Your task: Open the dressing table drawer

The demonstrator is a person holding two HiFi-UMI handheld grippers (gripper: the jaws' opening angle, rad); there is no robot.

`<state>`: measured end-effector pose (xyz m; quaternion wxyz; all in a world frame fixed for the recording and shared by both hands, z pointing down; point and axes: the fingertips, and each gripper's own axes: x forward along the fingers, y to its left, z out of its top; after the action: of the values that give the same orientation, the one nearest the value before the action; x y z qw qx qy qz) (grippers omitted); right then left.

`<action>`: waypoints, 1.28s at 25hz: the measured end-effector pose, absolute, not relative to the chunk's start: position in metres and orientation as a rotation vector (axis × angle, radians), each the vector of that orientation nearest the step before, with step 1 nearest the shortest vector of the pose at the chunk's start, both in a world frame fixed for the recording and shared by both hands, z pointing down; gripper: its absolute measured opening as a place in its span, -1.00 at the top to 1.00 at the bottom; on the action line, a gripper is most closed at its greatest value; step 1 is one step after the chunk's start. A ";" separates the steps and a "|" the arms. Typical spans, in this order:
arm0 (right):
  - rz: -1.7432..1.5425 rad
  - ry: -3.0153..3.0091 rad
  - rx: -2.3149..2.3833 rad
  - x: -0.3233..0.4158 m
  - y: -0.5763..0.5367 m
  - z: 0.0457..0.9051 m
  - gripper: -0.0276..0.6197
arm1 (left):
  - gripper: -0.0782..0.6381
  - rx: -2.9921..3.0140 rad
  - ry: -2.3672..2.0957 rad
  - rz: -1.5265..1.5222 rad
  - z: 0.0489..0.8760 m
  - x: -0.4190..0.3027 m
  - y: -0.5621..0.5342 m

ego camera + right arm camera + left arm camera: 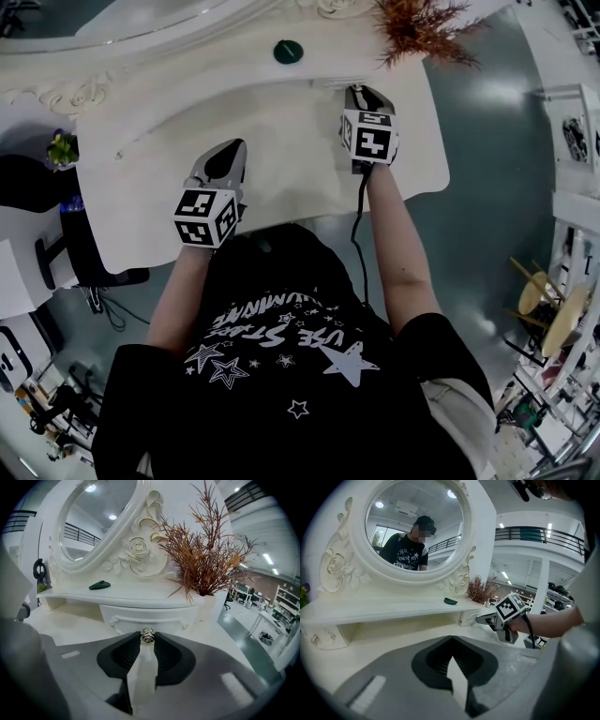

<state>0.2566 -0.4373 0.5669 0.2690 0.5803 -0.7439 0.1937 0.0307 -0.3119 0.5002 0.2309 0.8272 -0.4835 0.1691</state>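
Right now the right gripper (360, 92), at about one o'clock from the person, has its fingers pinched onto the small metal drawer knob (147, 635), which sits between the tips. The drawer (154, 613) lies under the raised shelf of the dressing table (281, 141), at seven o'clock from the dried plant (206, 559). At ten o'clock, the left gripper (232, 150) hovers over the tabletop, jaws pressed together and holding nothing.

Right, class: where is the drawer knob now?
Right gripper view, centre: the drawer knob sits between the jaw tips of the right gripper, on the small drawer under the dried plant.
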 end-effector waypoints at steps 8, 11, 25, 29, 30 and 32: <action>0.542 -2.001 1.577 0.258 -0.424 0.564 0.54 | 0.78 2.283 -1.326 0.457 0.496 0.032 -0.306; 0.549 -1.997 1.577 0.261 -0.418 0.564 0.54 | 0.78 2.286 -1.323 0.459 0.495 0.031 -0.303; 0.564 -1.986 1.586 0.270 -0.389 0.566 0.54 | 0.78 2.300 -1.315 0.446 0.490 0.027 -0.287; 0.568 -1.983 1.589 0.270 -0.381 0.566 0.54 | 0.78 2.293 -1.320 0.441 0.491 0.022 -0.282; 0.571 -1.981 1.589 0.271 -0.380 0.566 0.54 | 0.78 2.291 -1.320 0.437 0.490 0.022 -0.281; 0.575 -1.978 1.590 0.272 -0.377 0.566 0.54 | 0.78 2.290 -1.321 0.432 0.489 0.022 -0.279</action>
<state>0.2723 -0.3769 0.5660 0.2664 0.5890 -0.7327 0.2128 0.0221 -0.2793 0.4891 0.2291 0.8321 -0.4800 0.1569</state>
